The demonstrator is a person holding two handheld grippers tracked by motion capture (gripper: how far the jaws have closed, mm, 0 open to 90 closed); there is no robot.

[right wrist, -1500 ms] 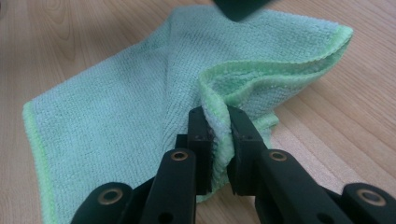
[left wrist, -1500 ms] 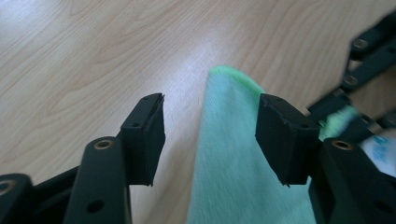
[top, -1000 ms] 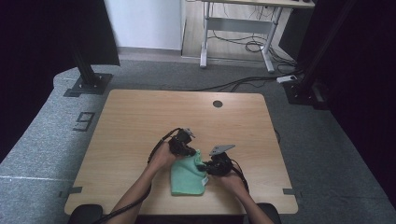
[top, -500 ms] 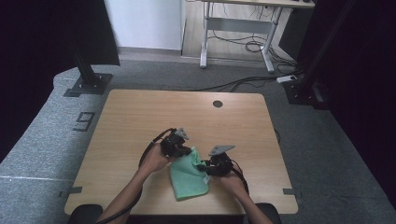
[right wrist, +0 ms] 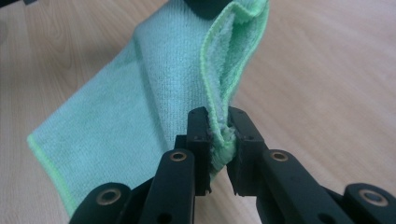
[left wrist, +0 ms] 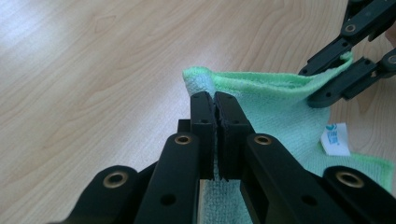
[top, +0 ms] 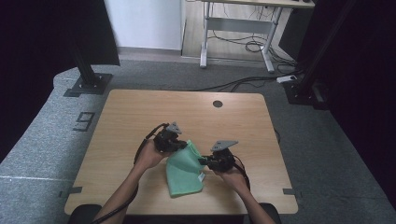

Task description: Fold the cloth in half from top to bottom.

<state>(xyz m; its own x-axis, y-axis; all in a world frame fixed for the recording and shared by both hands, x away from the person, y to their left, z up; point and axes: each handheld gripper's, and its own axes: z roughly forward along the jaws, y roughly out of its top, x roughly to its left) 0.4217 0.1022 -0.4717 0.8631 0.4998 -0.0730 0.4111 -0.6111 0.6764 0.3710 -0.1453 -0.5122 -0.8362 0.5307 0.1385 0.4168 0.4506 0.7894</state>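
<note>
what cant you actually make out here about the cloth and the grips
- Print on the white tag of the green cloth: too small, left gripper view.
- Cloth's near end: hidden under the left gripper body.
- Cloth's top fold: cut by the frame edge, right gripper view, above the right gripper.

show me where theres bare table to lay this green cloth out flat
The far half of the table, between the round hole and the grippers, is bare wood. So are the left strip beside the left gripper and the right strip past the right gripper. The near middle is crowded: both grippers pinch the green cloth there, above the forearms.
</note>
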